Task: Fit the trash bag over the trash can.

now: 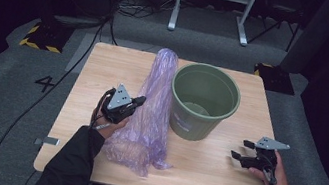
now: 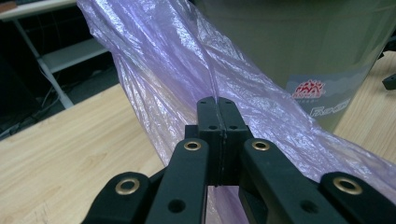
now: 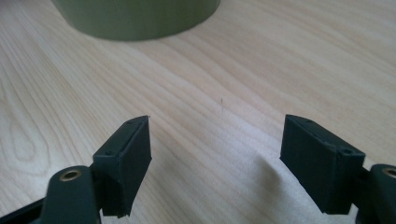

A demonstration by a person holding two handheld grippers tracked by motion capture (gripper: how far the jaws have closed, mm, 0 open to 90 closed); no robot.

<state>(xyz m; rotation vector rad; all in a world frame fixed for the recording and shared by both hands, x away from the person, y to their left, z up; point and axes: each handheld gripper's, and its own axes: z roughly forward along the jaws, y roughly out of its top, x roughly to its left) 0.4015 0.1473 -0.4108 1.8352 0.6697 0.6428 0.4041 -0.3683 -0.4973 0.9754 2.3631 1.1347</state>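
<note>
Two black sleeves enter at the near edge of the high view, each hand carrying a black two-jaw gripper over a pale wooden table.

Pinched in the left gripper is a long purple plastic bag, thin, crinkled and see-through. It lies lengthwise on the table, running from the far edge toward the near edge, left of centre, with its near end spread into a loose bunch. In the left gripper view, the left gripper has its jaws pressed together with a fold of the purple plastic bag caught between them; the film rises in a ridge from that pinch.

Just to the right of the bag, touching it along one side, stands a green plastic bucket, upright with its open mouth facing up. A printed label shows on its wall in the left gripper view, where the green plastic bucket sits behind the film.

Well apart from the bag, near the right edge of the table, the right gripper is held low with its jaws spread wide and nothing between them. The right gripper view shows the right gripper above bare wood, with the base of the green plastic bucket at the far side.

Beyond the table lie grey carpet, trailing cables and a white metal stand.
</note>
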